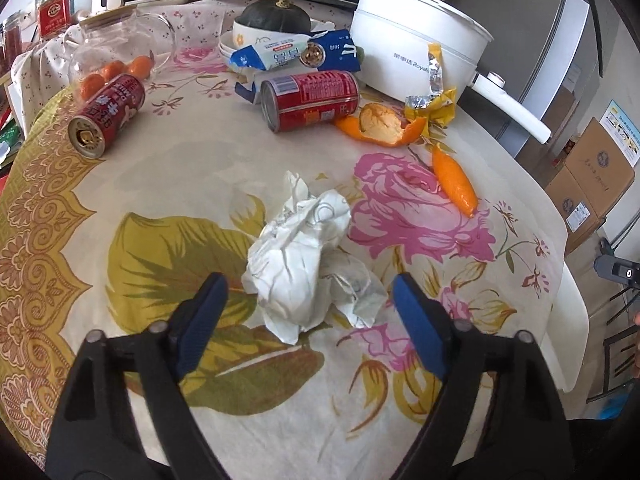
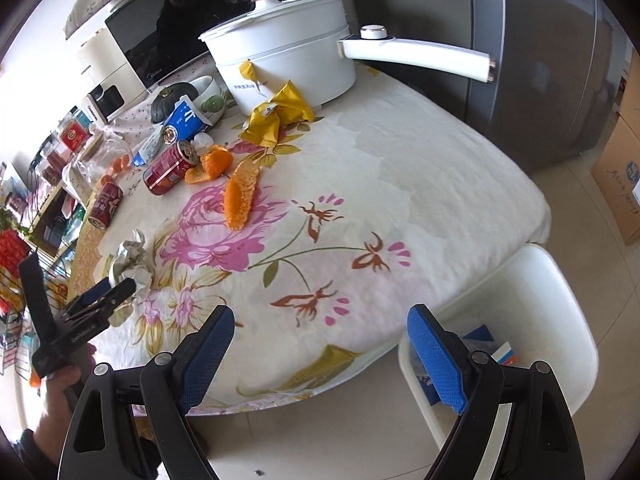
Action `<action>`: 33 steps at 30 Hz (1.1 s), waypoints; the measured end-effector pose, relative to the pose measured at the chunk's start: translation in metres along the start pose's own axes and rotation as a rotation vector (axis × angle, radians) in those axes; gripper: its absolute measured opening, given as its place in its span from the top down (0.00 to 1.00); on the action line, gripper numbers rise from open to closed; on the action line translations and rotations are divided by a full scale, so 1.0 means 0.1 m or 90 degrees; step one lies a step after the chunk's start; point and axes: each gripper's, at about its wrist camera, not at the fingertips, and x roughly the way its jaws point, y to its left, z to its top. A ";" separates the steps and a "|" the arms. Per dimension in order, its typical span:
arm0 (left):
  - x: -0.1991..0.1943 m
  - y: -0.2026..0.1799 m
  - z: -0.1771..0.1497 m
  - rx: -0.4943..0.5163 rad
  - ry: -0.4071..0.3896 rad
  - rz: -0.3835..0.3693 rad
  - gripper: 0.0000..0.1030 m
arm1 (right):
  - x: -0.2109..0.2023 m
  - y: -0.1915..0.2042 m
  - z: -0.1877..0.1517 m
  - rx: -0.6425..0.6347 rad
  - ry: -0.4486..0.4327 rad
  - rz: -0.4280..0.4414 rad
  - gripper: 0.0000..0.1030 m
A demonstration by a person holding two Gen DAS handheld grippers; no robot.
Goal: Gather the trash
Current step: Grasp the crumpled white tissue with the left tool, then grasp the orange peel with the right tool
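A crumpled white paper (image 1: 304, 268) lies on the flowered tablecloth (image 1: 180, 184). My left gripper (image 1: 308, 284) stands open around it, a blue pad on either side, neither pressing on it. In the right wrist view the left gripper (image 2: 120, 286) shows at the crumpled paper (image 2: 134, 258). My right gripper (image 2: 320, 314) is open with nothing between its fingers, over the table's near edge beside a white bin (image 2: 560, 276). Orange peel (image 1: 384, 124), a second peel piece (image 1: 456, 180), two red cans (image 1: 312, 100) (image 1: 106, 114), a yellow wrapper (image 1: 434, 104) and a blue carton (image 1: 296, 52) lie further back.
A white electric pot (image 1: 420, 40) with a long handle stands at the back right. A glass jar (image 1: 116, 52) with small oranges and a bowl holding a dark squash (image 1: 276, 16) are at the back. Cardboard boxes (image 1: 592, 176) sit on the floor.
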 end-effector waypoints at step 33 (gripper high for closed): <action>-0.58 0.69 -0.25 -0.050 -0.021 -0.038 0.61 | 1.34 0.88 0.62 -0.069 -0.095 -0.087 0.35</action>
